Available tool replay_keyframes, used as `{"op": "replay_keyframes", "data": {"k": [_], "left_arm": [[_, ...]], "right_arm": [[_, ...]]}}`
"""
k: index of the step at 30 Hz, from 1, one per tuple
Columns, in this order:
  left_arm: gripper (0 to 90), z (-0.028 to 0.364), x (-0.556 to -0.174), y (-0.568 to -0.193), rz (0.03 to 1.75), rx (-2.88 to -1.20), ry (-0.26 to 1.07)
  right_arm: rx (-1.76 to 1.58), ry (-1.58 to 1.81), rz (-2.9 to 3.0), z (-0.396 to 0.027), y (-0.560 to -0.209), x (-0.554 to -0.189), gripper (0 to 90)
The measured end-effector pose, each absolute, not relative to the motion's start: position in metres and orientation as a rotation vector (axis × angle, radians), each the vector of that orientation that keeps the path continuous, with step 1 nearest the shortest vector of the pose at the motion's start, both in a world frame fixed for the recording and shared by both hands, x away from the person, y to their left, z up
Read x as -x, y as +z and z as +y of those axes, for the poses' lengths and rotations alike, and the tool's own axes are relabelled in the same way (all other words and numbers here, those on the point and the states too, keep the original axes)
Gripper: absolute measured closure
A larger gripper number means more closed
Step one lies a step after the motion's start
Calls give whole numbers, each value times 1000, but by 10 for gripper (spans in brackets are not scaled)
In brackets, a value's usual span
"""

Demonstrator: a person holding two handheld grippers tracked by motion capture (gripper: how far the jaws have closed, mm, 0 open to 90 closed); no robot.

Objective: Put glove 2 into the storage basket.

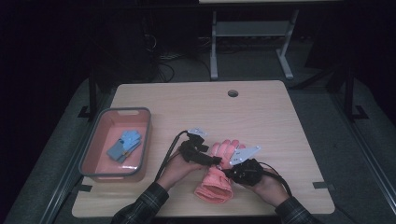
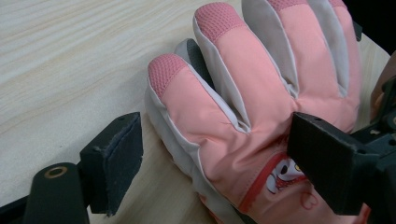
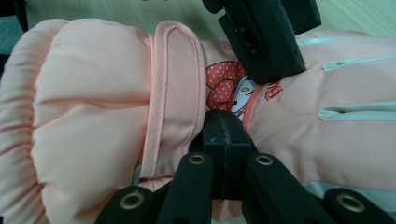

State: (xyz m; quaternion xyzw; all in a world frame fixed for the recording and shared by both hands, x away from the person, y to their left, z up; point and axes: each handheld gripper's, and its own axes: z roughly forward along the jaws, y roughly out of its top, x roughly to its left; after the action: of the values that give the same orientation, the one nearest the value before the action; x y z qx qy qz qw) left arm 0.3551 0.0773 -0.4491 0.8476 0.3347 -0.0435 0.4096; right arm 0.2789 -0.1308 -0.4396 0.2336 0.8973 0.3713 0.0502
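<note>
Lying flat near the table's (image 1: 261,107) front edge, the pink glove (image 1: 218,175) is not yet in the bin (image 1: 95,140), where a blue glove (image 1: 124,145) already rests. The left gripper (image 2: 217,161) stands wide around it; the right gripper (image 3: 227,140) is closed, pressing its back.

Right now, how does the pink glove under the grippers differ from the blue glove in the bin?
The pink glove is padded and bulky; the blue glove looks thin and knitted, and is smaller. The pink one lies on the bare table between both grippers; the blue one sits inside the pink bin, untouched. The right gripper is shut against the pink glove's back. Both lie flat, fingers pointing away from the person.
</note>
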Motion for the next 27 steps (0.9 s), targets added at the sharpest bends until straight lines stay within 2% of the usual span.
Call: {"op": "replay_keyframes", "data": {"k": [13, 19, 24, 27], "left_arm": [[190, 80, -364, -457, 869, -2082, -281], [166, 75, -361, -458, 874, -2092, -281], [128, 76, -365, -468, 917, -2067, -361], [132, 74, -363, -468, 905, -2086, -342]], "right_arm": [[-694, 1139, 2732, -131, -441, -279, 900], [-685, 1131, 2729, -131, -441, -279, 900], [-667, 1115, 2735, -131, -442, -279, 900], [-674, 1123, 2739, -132, -443, -278, 900]]}}
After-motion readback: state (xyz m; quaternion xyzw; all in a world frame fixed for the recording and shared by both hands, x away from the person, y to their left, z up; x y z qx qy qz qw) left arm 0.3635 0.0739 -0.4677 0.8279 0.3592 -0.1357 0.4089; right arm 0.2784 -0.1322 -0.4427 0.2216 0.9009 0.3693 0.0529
